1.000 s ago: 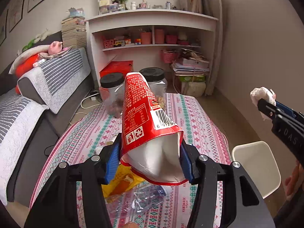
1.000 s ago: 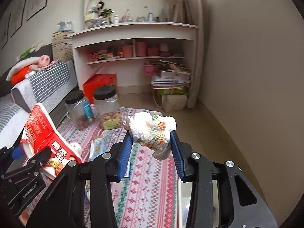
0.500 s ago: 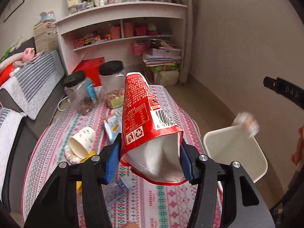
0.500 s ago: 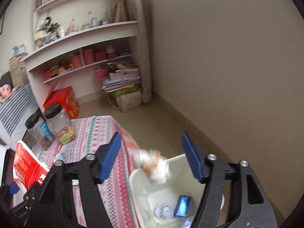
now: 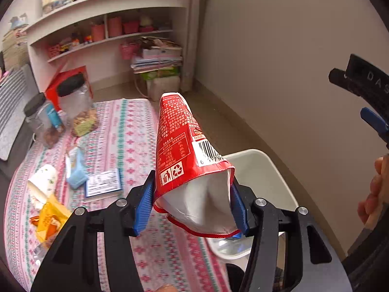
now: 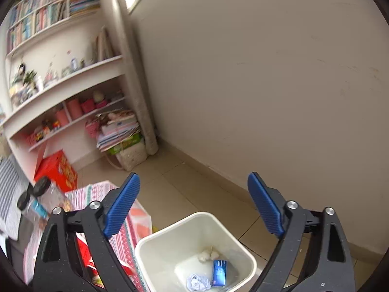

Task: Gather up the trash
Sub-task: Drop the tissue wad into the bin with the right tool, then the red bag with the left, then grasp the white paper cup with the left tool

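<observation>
Your left hand-held gripper (image 5: 192,204) is clamped on the red cup (image 5: 184,160) near its open rim, cup held above the desk (image 5: 126,131) edge, just short of the white bin (image 5: 265,170). Right hand-held gripper (image 6: 194,206) hangs over the bin (image 6: 150,245) w/ jaws wide apart, nothing in them; a tissue wad (image 6: 206,253), blue box (image 6: 218,272) and crumpled paper (image 6: 198,282) lie inside. Carry the cup fully past the rim before letting go, and tip the mouth down so it falls in, not onto the rim. Pull the right one clear first to avoid a clash. Paper cup (image 5: 42,182), blue packet (image 5: 76,170), card (image 5: 103,182) and yellow wrapper (image 5: 49,221) wait on the desk.
</observation>
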